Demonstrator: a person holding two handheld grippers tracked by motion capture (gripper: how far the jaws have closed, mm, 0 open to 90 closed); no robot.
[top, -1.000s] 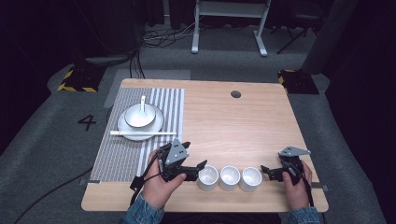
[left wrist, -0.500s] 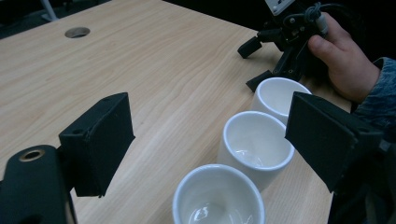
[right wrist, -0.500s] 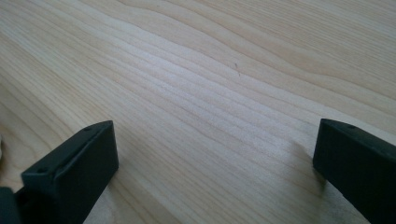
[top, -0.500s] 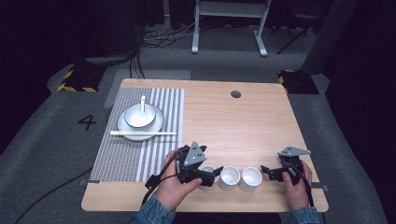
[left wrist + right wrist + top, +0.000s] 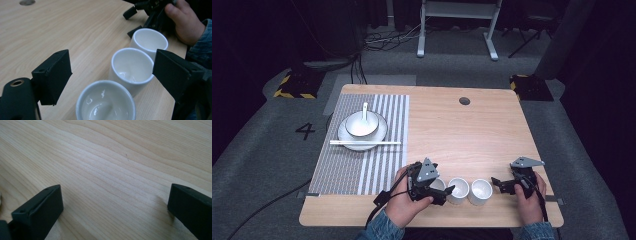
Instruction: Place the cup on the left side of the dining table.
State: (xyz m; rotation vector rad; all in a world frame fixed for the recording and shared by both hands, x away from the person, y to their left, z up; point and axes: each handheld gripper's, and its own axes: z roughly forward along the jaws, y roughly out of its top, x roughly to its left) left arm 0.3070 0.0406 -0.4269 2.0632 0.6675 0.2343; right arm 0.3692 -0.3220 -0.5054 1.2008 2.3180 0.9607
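Note:
Three white cups stand in a row near the table's front edge: a left cup [image 5: 438,185] [image 5: 106,103], a middle cup [image 5: 458,190] [image 5: 131,67] and a right cup [image 5: 480,191] [image 5: 149,40]. My left gripper [image 5: 440,191] [image 5: 112,75] is open, one jaw on each side of the left cup, not pressing it. That cup is partly hidden under the gripper in the high view. My right gripper [image 5: 497,186] [image 5: 112,205] is open just right of the right cup, low over bare wood with nothing between its jaws. It also shows as the far gripper [image 5: 150,13] in the left gripper view.
A striped placemat [image 5: 382,165] covers the table's left part. On it stands a plate [image 5: 381,134] with a white bowl [image 5: 360,125] and a spoon [image 5: 365,109], and chopsticks [image 5: 364,142] lie across the plate's near rim. A round cable hole [image 5: 464,101] sits far centre.
My left gripper has moved right from beside the placemat until its jaws straddle the left cup. The right gripper and the cups have stayed put.

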